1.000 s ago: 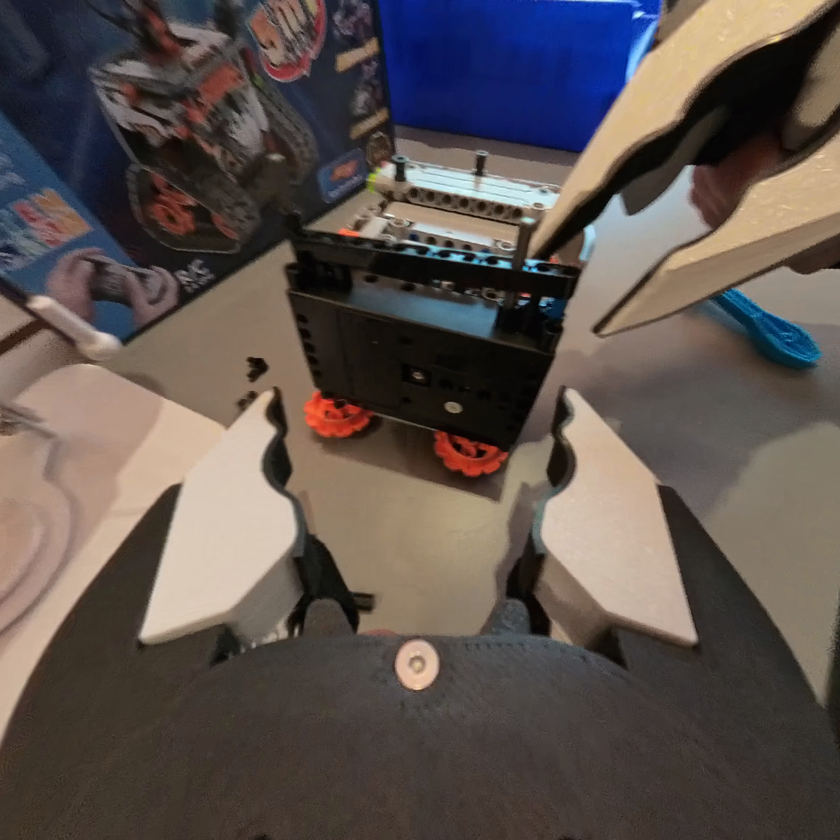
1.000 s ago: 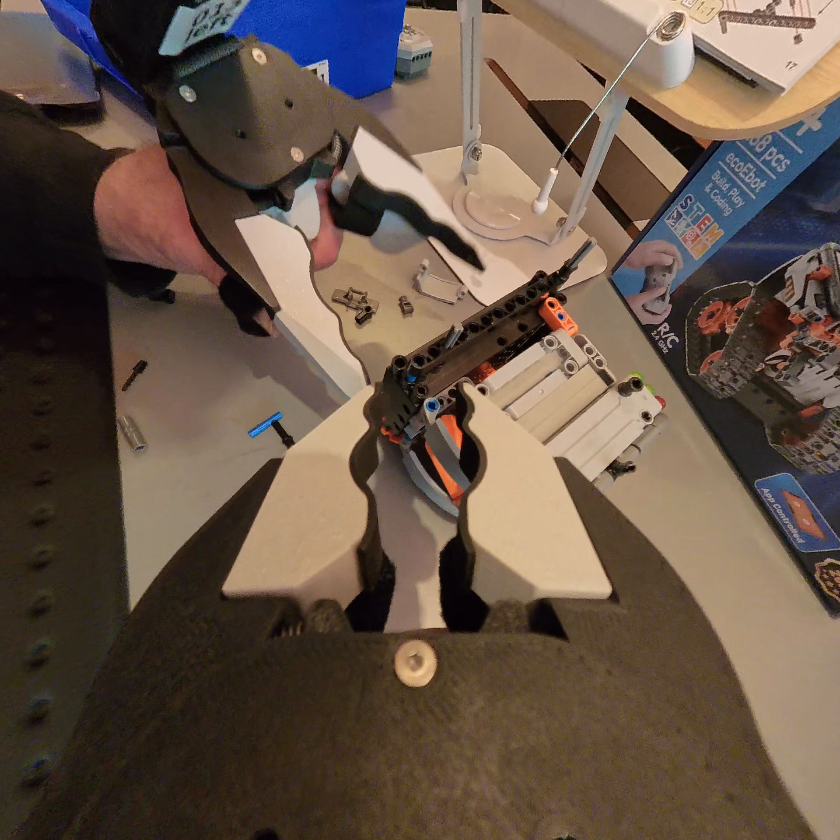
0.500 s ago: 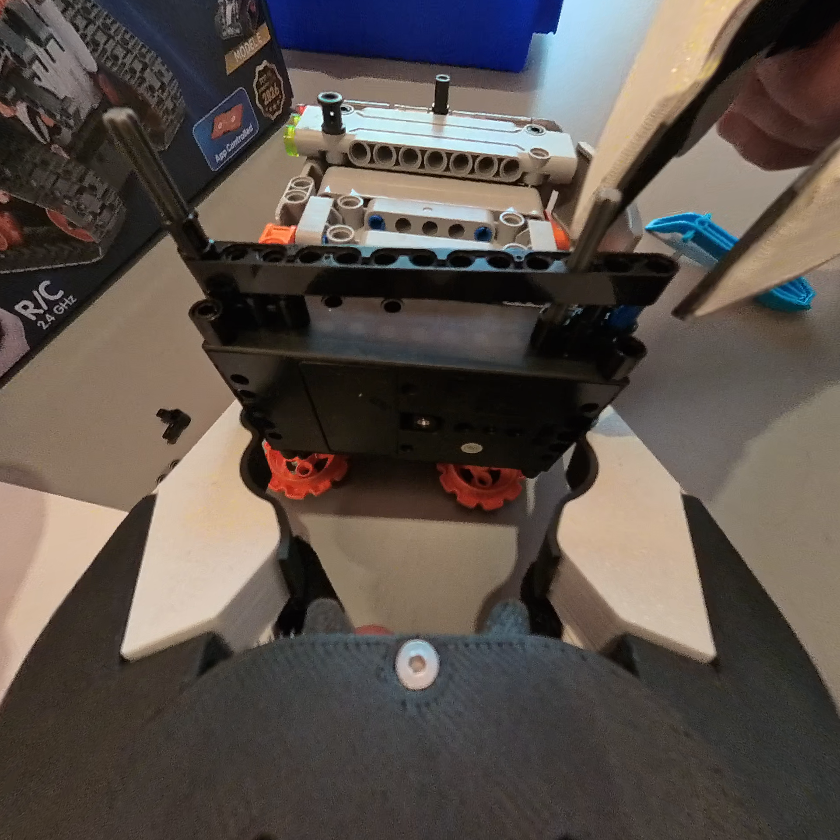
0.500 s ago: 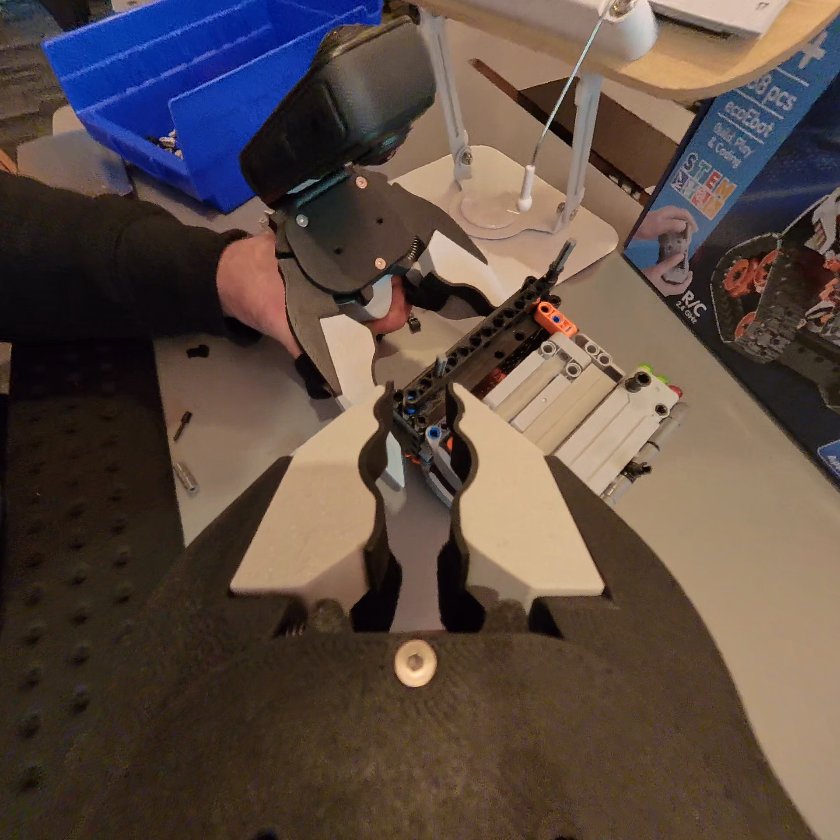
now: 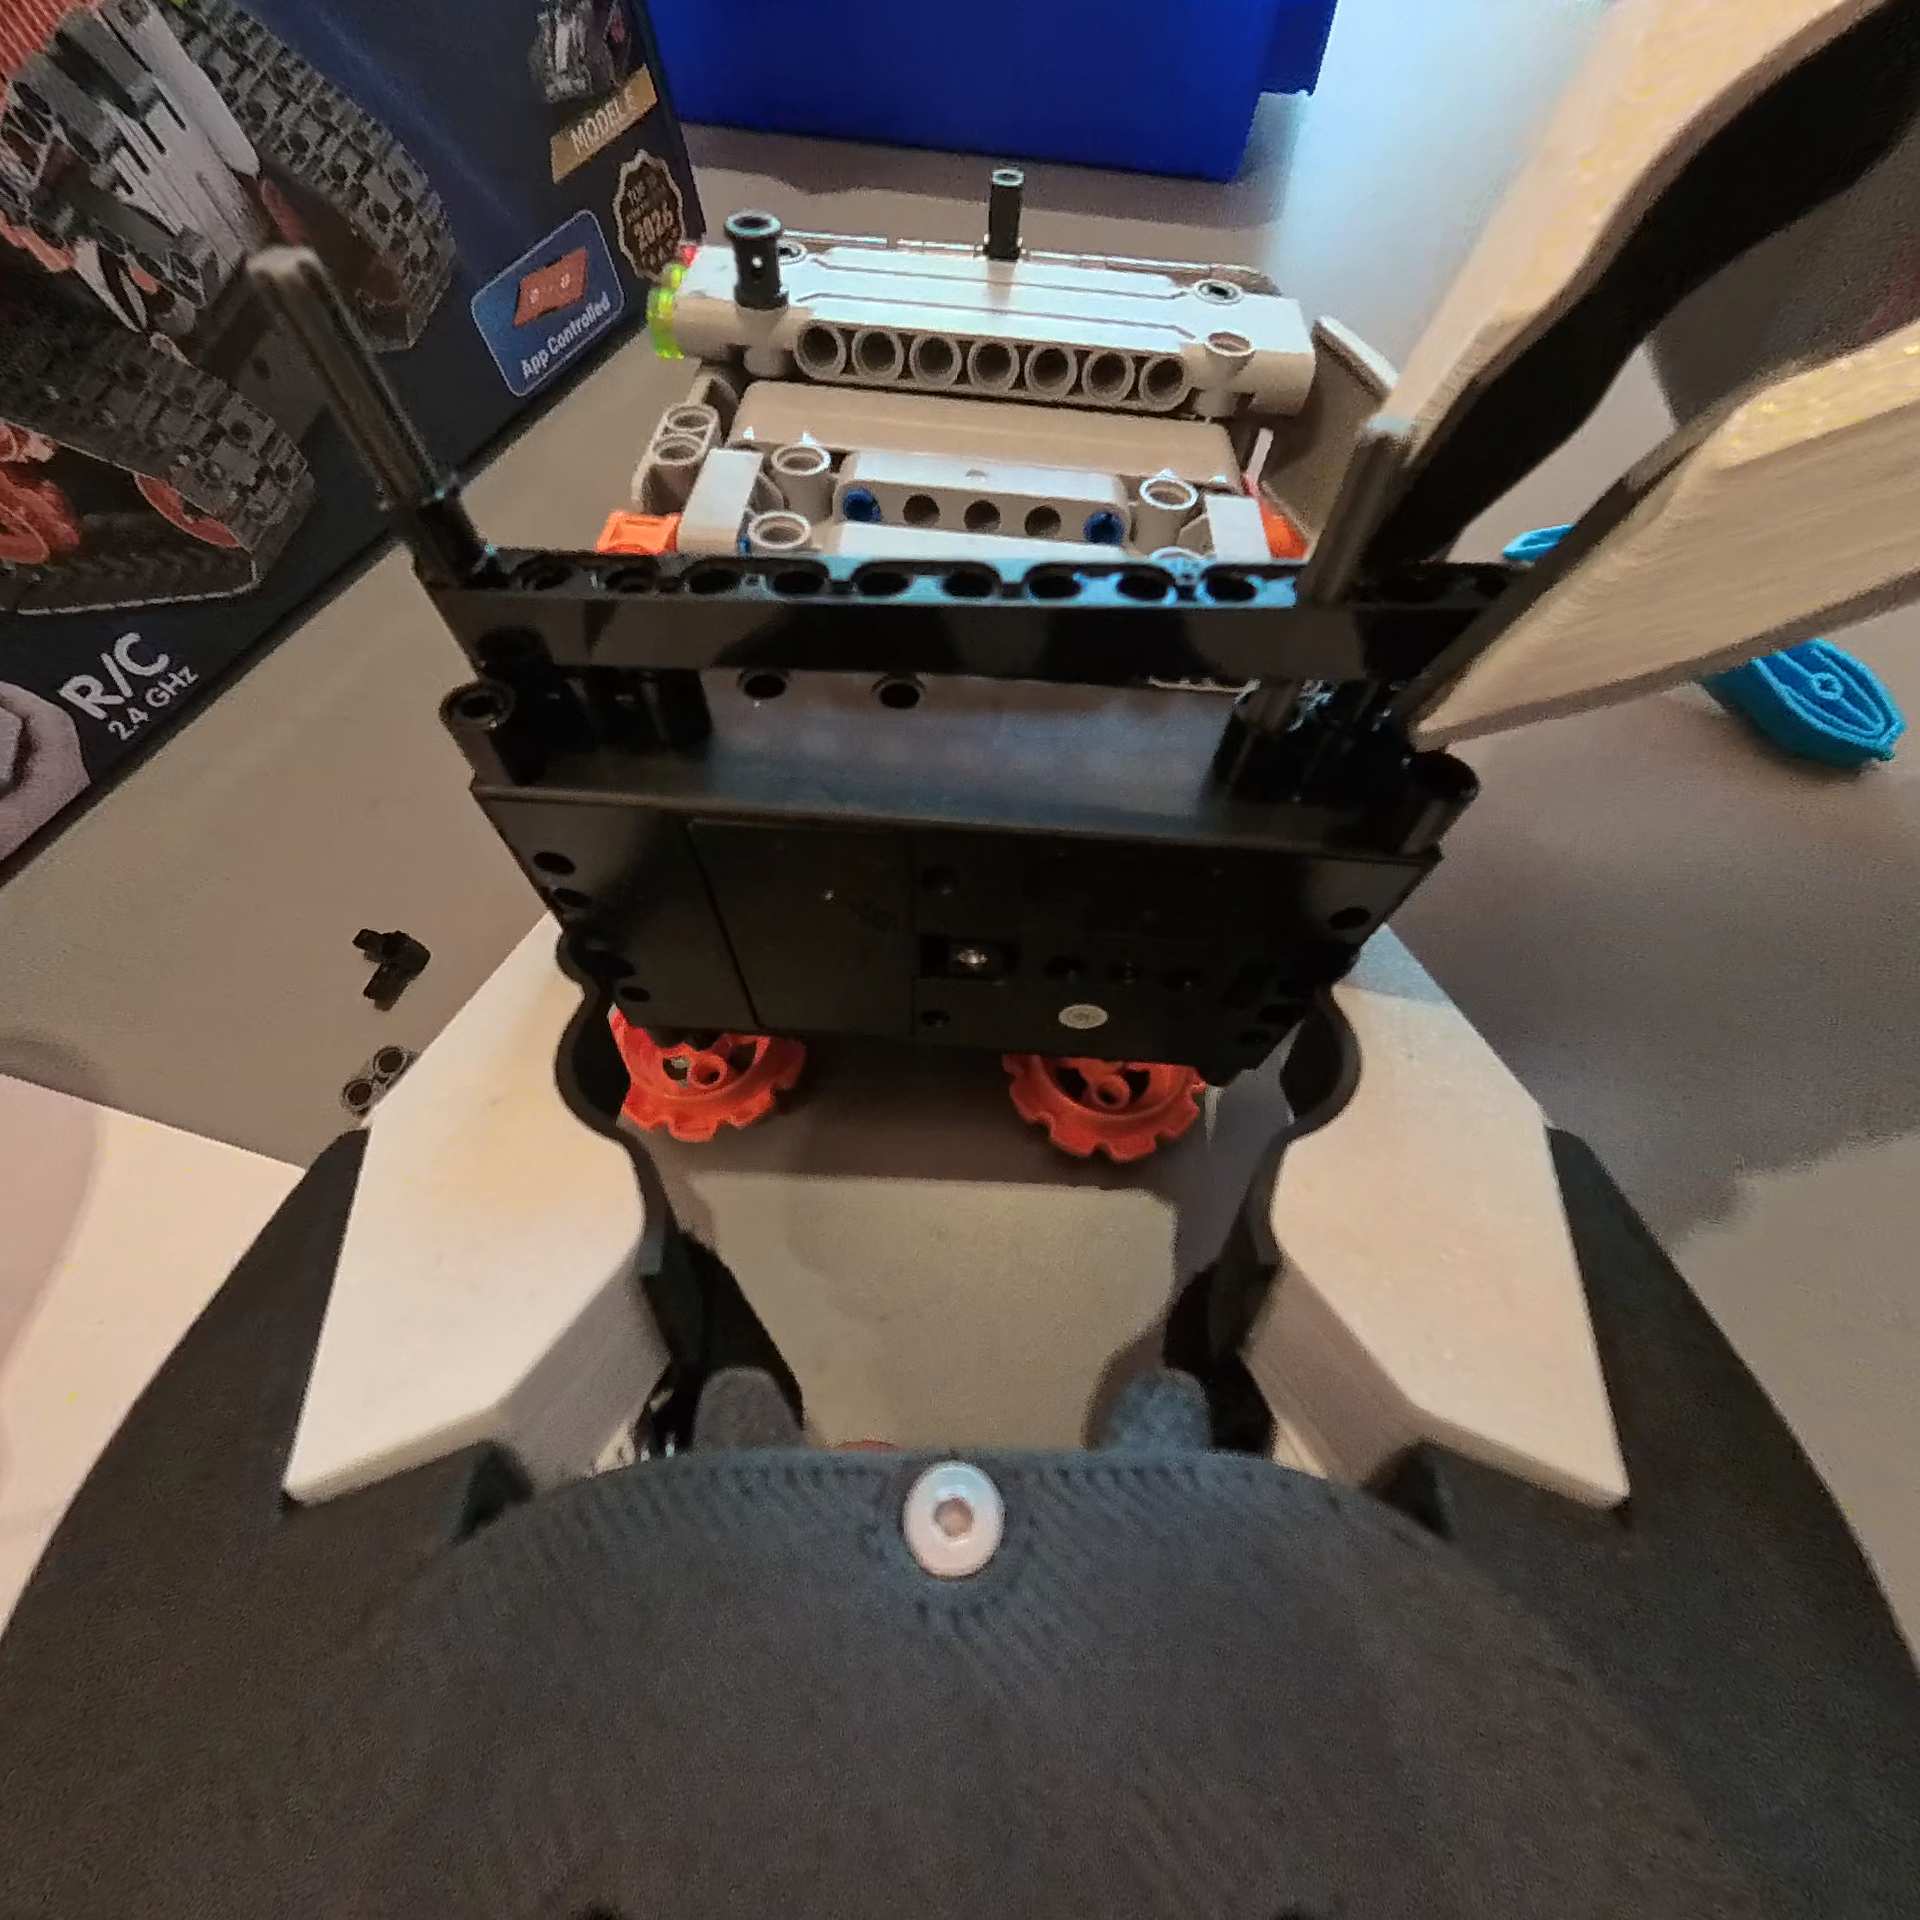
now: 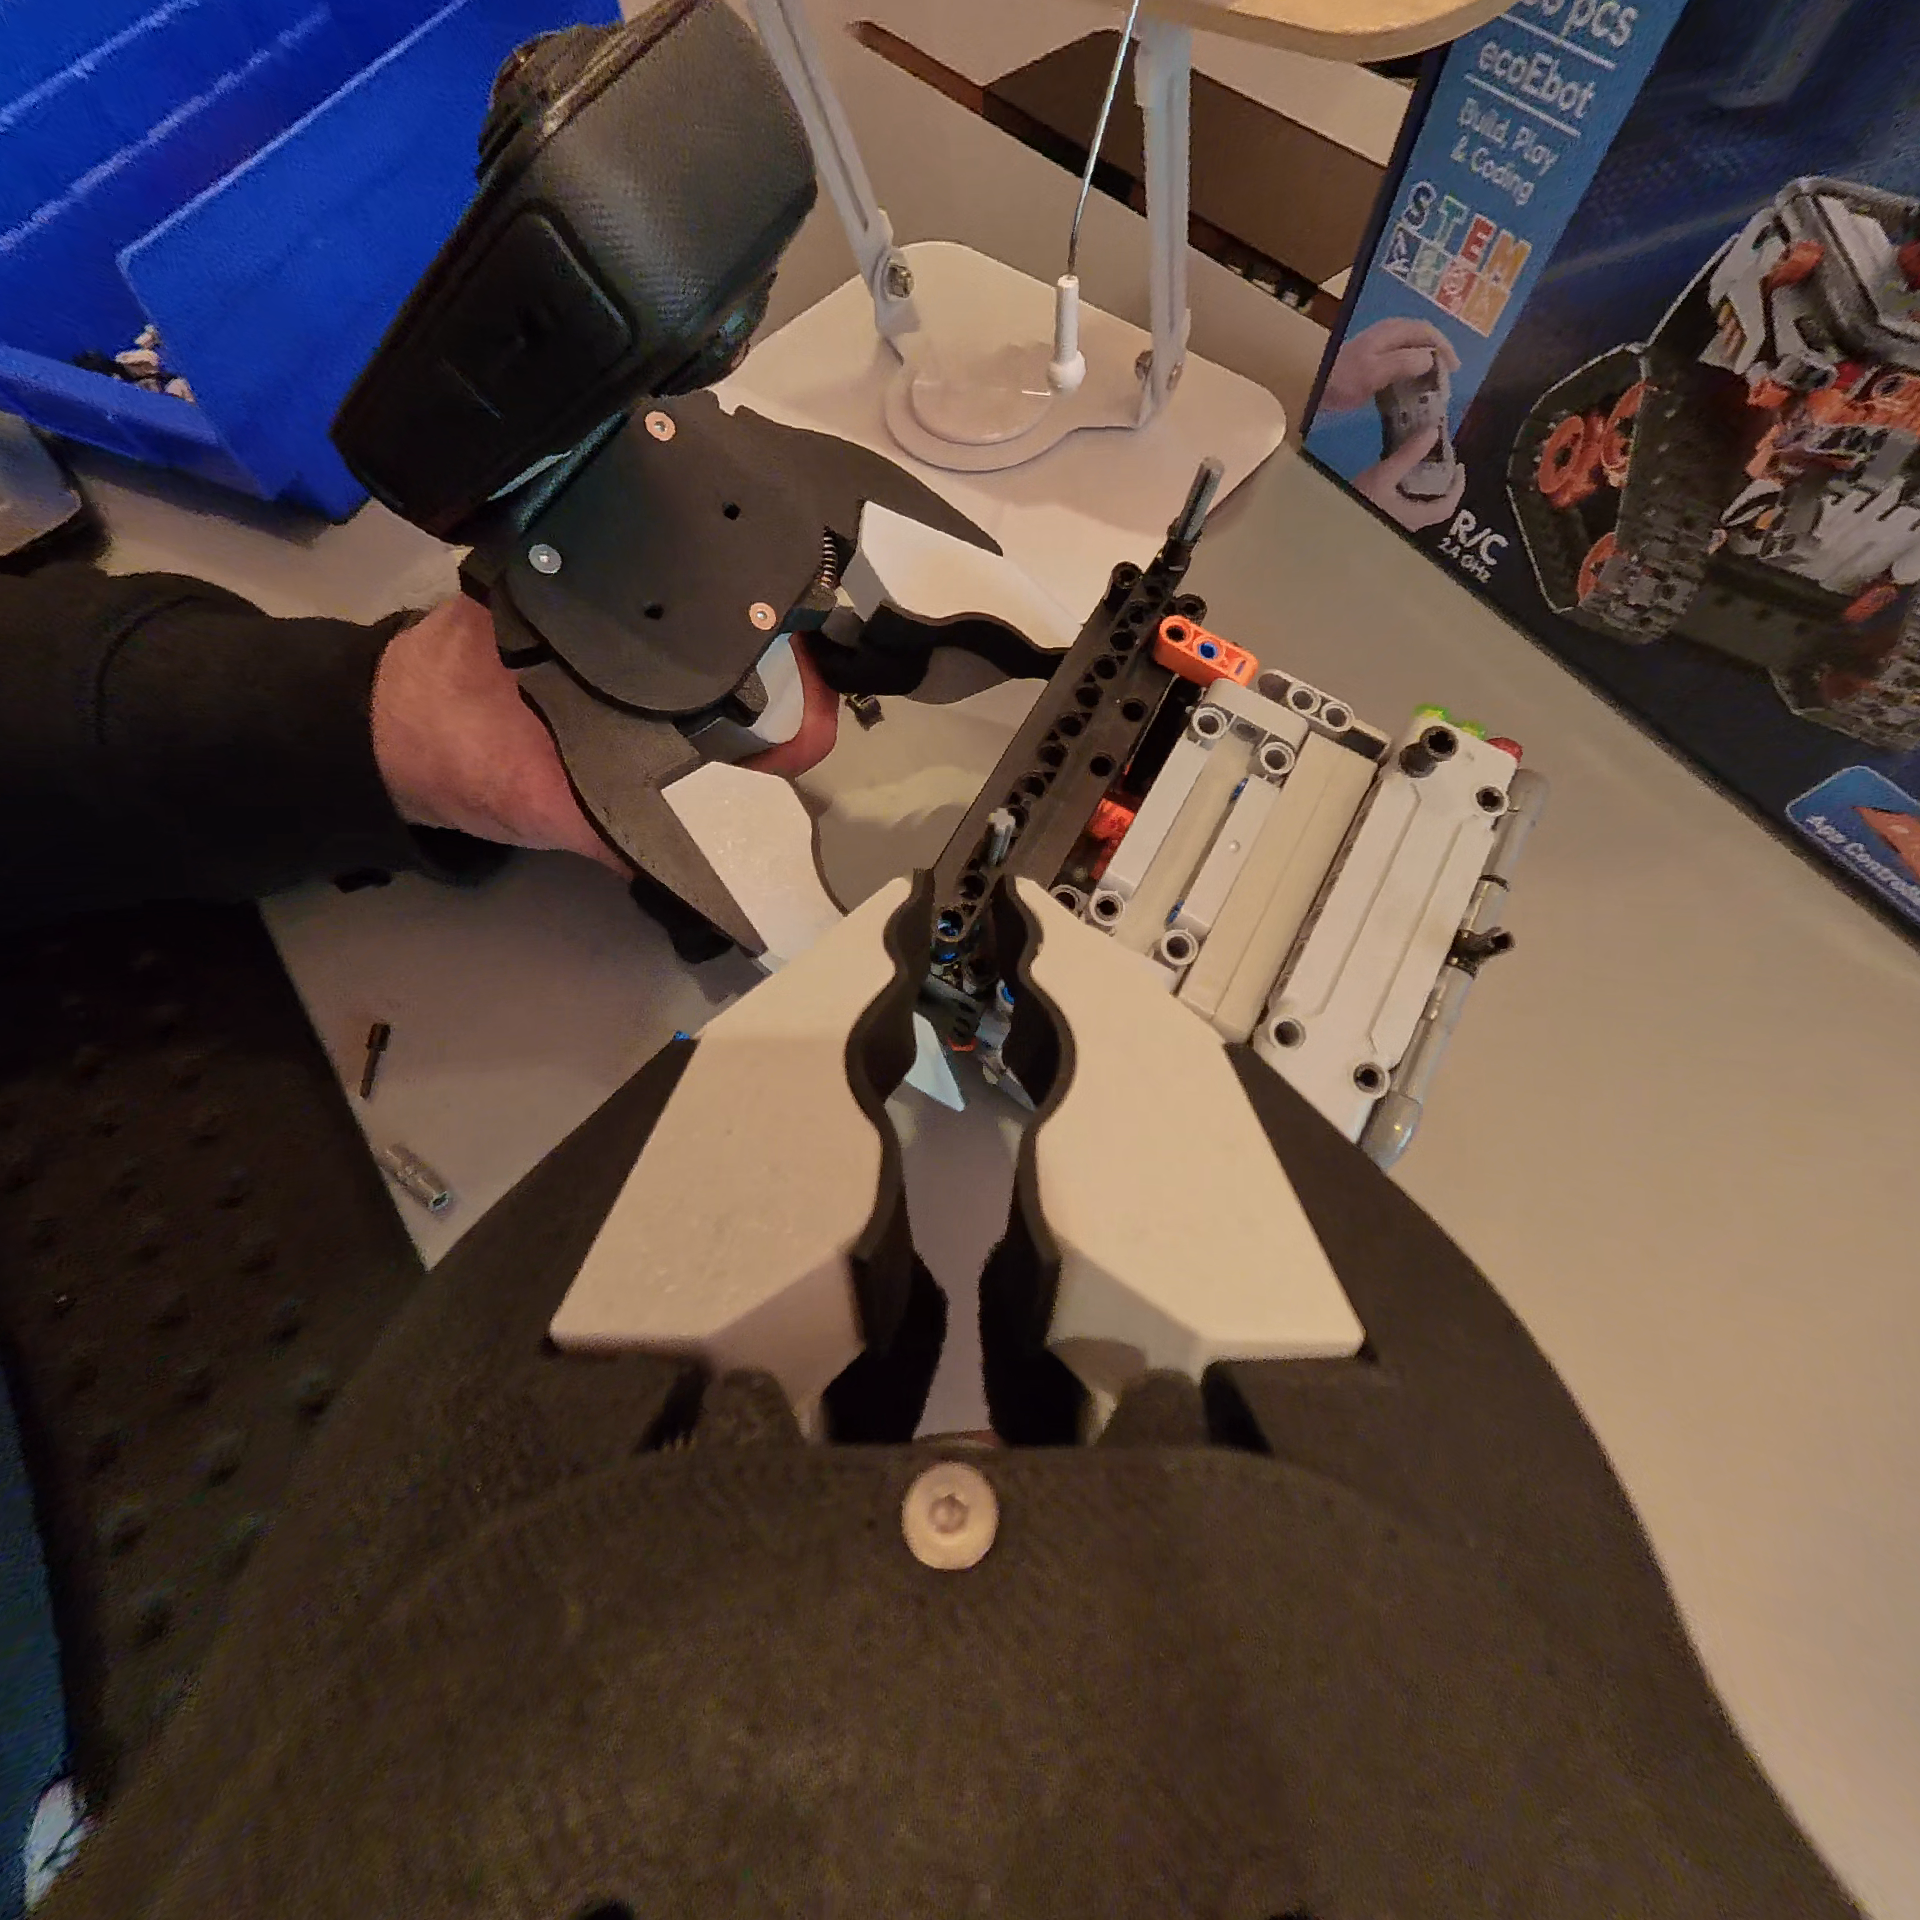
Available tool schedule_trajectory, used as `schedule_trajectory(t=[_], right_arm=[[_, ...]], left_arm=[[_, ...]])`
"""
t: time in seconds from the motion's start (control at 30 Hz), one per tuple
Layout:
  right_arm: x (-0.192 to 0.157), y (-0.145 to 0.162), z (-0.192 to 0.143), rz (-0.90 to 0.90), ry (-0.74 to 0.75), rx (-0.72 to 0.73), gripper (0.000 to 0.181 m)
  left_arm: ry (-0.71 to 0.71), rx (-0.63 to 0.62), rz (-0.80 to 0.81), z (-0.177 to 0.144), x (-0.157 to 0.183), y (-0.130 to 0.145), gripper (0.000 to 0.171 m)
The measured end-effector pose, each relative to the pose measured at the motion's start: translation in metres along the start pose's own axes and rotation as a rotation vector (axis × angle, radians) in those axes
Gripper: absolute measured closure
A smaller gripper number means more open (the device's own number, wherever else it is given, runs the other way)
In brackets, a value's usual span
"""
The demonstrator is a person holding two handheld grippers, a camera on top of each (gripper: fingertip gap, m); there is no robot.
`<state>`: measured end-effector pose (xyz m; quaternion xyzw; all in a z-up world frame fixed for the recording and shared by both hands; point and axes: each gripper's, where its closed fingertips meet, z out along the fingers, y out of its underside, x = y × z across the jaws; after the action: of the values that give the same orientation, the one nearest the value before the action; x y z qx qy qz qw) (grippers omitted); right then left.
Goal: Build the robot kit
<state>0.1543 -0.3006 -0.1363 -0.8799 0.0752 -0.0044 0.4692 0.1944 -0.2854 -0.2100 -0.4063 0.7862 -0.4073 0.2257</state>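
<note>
On the far left of the left wrist view, a dark blue printed toy box (image 5: 260,343) is standing on the grey table (image 5: 1662,987), its upper and left parts cut off by the frame. Near its foot, two tiny black connector pieces (image 5: 390,961) are lying loose; their exact shape is hard to make out.

In the middle, the left gripper (image 5: 951,1023) is reaching around the black block at the near end of the brick-built vehicle model (image 5: 966,644). Its fingers are spreading wide, one tip at each lower corner of the block; whether the pads are actually pressing on it cannot be told. Two orange toothed wheels (image 5: 712,1075) are peeking out beneath the block, their upper halves hidden.

Behind the long black holed beam, the model's grey beams are showing, with a blue bin (image 5: 966,73) at the back, mostly cut off.

To the right, the right gripper (image 6: 966,914) is coming in at the beam's end. In its own view its fingers are sitting nearly together, pinching the end of the black beam beside a grey pin; the parts below that spot are hidden in shadow.

A light blue plastic tool (image 5: 1808,707) is lying on the table, half covered by that gripper's fingers.
</note>
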Motion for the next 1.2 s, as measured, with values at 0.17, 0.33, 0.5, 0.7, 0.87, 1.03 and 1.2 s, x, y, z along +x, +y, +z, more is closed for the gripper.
schedule_trajectory(t=[0.17,0.33,0.5,0.7,0.87,1.03,1.2], right_arm=[[0.0,-0.001,0.001,0.02,0.069,0.037,0.173],[0.002,0.0,0.001,-0.038,0.167,0.062,0.175],[0.003,0.001,0.001,-0.074,0.198,0.049,0.175],[0.004,0.001,-0.007,0.05,0.078,0.016,0.174],[0.005,0.005,-0.011,0.044,0.059,-0.043,0.175],[0.004,0.011,-0.015,-0.006,0.062,-0.093,0.175],[-0.001,0.009,-0.013,-0.081,0.094,-0.095,0.176]], left_arm=[[-0.005,-0.006,-0.015,0.0,-0.001,0.0,0.042],[-0.01,-0.019,-0.021,0.001,-0.001,0.0,0.042],[-0.018,-0.029,-0.02,0.001,-0.002,0.0,0.042],[-0.039,-0.034,-0.005,0.001,0.0,-0.002,0.042],[-0.062,-0.05,0.009,0.002,0.0,-0.002,0.042],[-0.075,-0.053,0.039,0.004,0.003,-0.004,0.042],[-0.075,-0.053,0.031,0.004,0.002,-0.004,0.042]])
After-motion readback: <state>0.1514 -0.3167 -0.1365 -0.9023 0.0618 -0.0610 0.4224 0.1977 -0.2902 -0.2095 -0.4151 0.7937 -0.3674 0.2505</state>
